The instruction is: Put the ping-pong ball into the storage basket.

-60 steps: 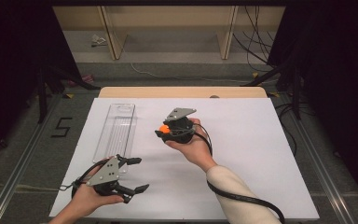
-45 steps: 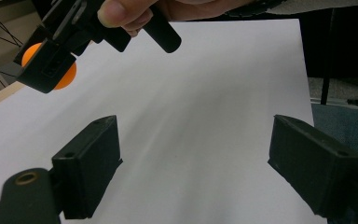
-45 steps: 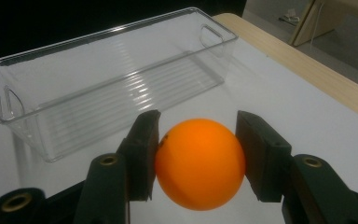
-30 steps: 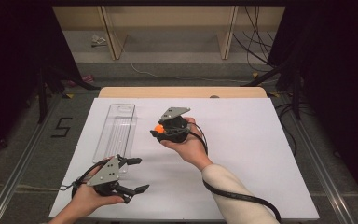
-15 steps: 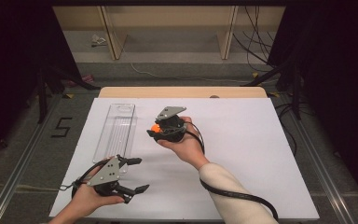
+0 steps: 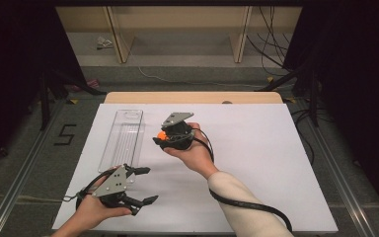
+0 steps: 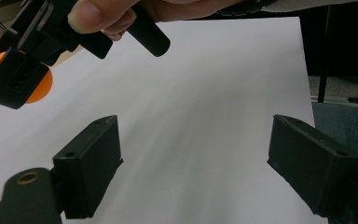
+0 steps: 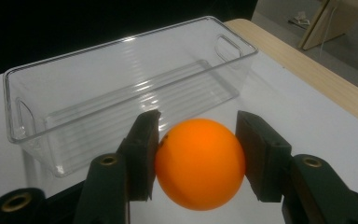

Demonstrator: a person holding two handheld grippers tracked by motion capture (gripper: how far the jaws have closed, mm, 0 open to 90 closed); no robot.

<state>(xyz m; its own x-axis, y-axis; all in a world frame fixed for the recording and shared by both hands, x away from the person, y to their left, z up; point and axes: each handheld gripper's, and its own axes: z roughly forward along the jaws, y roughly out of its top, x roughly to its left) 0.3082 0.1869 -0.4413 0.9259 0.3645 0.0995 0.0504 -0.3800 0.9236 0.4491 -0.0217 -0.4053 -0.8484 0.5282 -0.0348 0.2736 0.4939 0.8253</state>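
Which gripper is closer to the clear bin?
The left. The left gripper sits just past the bin's near end, jaws open. The right gripper hovers off the bin's long side, a gap away, shut on an orange ball.

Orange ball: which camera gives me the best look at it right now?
The right gripper view. There the orange ball sits large and sharp, clamped between the right gripper jaws, facing the clear bin. The high view shows a small orange dot; the left gripper view shows it partly hidden behind a jaw.
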